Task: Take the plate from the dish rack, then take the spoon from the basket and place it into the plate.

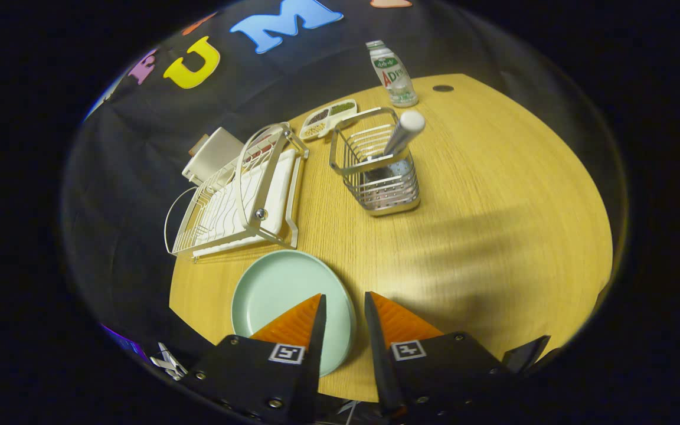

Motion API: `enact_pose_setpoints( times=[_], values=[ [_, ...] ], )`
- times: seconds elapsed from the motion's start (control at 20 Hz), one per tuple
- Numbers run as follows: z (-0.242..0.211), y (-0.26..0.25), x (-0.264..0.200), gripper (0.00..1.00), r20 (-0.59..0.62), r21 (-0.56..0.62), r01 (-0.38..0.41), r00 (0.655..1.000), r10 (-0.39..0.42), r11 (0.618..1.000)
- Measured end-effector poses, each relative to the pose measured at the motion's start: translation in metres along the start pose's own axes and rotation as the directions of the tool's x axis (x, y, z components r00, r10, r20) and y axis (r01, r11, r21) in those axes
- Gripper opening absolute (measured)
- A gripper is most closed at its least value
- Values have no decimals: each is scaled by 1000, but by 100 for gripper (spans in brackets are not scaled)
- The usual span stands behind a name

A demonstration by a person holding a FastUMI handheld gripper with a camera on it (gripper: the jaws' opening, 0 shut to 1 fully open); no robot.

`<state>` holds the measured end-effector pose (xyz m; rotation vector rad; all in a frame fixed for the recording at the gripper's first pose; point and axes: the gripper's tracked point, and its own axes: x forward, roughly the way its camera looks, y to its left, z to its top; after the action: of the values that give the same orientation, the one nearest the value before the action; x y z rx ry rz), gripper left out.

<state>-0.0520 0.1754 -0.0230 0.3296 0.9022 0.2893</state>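
Gripper view: the gripper [345,301] hangs above the table [493,236] with its fingers parted by a narrow gap, gripping nothing. The plate [275,289] lies flat beneath the left finger, before the dish rack [239,195]. The spoon [402,136] stands in the basket [375,171], well beyond.

Dim, sharp, fisheye-warped edges
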Motion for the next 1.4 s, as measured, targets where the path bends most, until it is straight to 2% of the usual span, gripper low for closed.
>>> enact_pose_setpoints(
  times=[0.05, 0.15, 0.25, 0.4, 0.5, 0.6, 0.65, 0.7, 0.75, 1.1, 1.3, 1.4],
  values=[
    [11, -3, -12, 45, 44, -37, 19, 999, -17, 999],
    [33, -11, -35, 46, 150, -112, 69, 987, -52, 991],
    [58, -12, -58, 46, 288, -186, 113, 956, -55, 976],
    [97, -7, -97, 46, 512, -278, 180, 859, -13, 943],
    [114, -7, -117, 46, 609, -309, 227, 793, 9, 923],
    [126, -5, -130, 46, 663, -315, 258, 748, 17, 913],
    [126, -6, -130, 51, 666, -319, 255, 745, 25, 913],
    [128, -4, -127, 65, 671, -322, 254, 740, 30, 912],
    [130, -5, -128, 88, 684, -319, 254, 728, 36, 913],
    [139, -36, -88, 88, 744, -256, 237, 668, 35, 937],
    [139, -47, -50, 88, 740, -243, 224, 672, 31, 944],
    [143, -45, -33, 82, 738, -264, 221, 673, 49, 939]
  ],
)
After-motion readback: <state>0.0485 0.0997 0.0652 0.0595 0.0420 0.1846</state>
